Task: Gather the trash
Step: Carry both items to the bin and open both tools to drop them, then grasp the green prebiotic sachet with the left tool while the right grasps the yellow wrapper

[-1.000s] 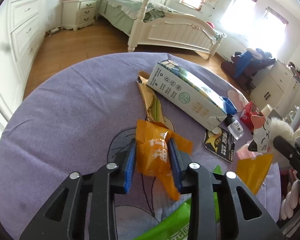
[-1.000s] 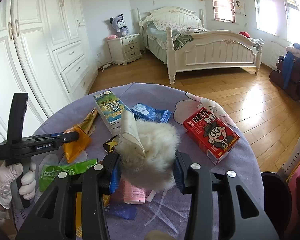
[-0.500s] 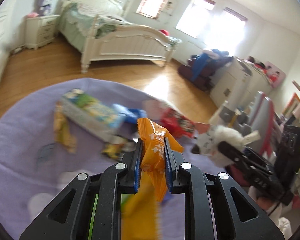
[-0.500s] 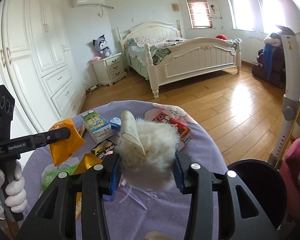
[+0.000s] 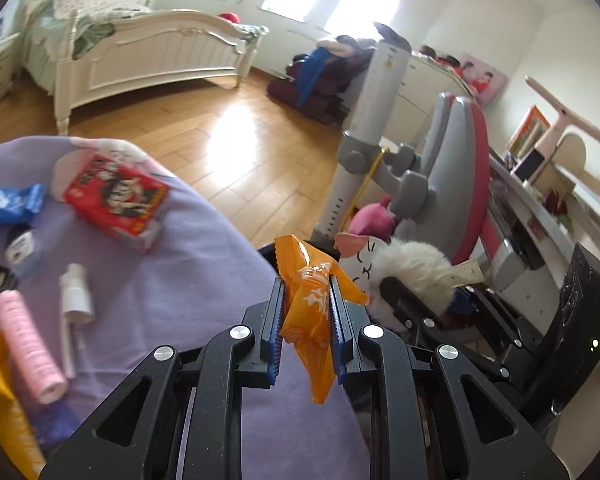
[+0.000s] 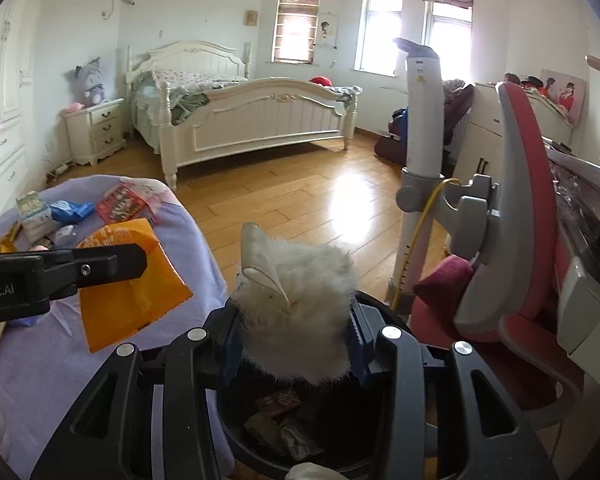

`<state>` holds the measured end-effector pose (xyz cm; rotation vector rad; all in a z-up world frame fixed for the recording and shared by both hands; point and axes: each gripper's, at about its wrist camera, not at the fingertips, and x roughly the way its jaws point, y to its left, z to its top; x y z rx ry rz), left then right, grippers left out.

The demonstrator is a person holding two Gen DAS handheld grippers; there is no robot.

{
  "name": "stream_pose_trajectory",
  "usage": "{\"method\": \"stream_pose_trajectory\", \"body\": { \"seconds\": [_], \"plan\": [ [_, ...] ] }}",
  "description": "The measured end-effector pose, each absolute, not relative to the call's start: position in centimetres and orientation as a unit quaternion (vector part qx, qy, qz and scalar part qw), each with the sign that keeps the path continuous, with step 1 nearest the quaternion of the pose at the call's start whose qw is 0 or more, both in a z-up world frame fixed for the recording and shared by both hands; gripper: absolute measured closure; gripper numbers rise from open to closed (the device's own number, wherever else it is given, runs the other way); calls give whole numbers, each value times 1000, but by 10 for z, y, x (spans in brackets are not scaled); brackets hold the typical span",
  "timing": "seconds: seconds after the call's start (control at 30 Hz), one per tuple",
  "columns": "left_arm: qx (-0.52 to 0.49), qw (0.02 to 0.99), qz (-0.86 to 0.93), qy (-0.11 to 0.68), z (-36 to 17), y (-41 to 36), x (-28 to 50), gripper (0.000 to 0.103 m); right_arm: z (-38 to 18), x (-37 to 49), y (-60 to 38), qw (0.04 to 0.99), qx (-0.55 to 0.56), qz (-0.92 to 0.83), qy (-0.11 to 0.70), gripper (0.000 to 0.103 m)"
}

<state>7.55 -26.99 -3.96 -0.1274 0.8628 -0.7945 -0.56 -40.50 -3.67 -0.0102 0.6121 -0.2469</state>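
Orange wrapper, Chinese print unreadable

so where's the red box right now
In the left wrist view the red box lies on the purple tablecloth at the upper left, near the table's far edge, just right of the blue wrapper and beyond the small white bottle.

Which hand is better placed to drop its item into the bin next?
Right, probably. The right gripper holds the white fluffy toy directly over the black bin, while the left gripper holds the orange wrapper above the table's edge.
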Motion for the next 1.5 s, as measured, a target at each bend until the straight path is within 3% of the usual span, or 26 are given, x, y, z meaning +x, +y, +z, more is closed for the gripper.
{"method": "stream_pose_trajectory", "body": {
  "seconds": [0.77, 0.87, 0.9, 0.97, 1.13, 1.5],
  "plan": [
    [4, 810, -393, 435, -69, -345, 80, 82, -93, -18, -468, 921, 7, -169, 351, 60],
    [10, 809, -393, 436, -71, -351, 81, 81, -94, -19, -471, 921, 15, -168, 350, 56],
    [13, 811, -392, 435, -70, -351, 81, 79, -94, -19, -473, 921, 19, -168, 351, 53],
    [16, 814, -389, 431, -69, -353, 81, 65, -94, -19, -476, 921, 27, -165, 353, 36],
    [21, 830, -376, 410, -56, -340, 77, 42, -89, -23, -474, 923, 28, -163, 346, 33],
    [-19, 889, -292, 353, -3, -228, 54, 42, -59, -21, -434, 943, 29, -101, 315, 33]
  ]
}}
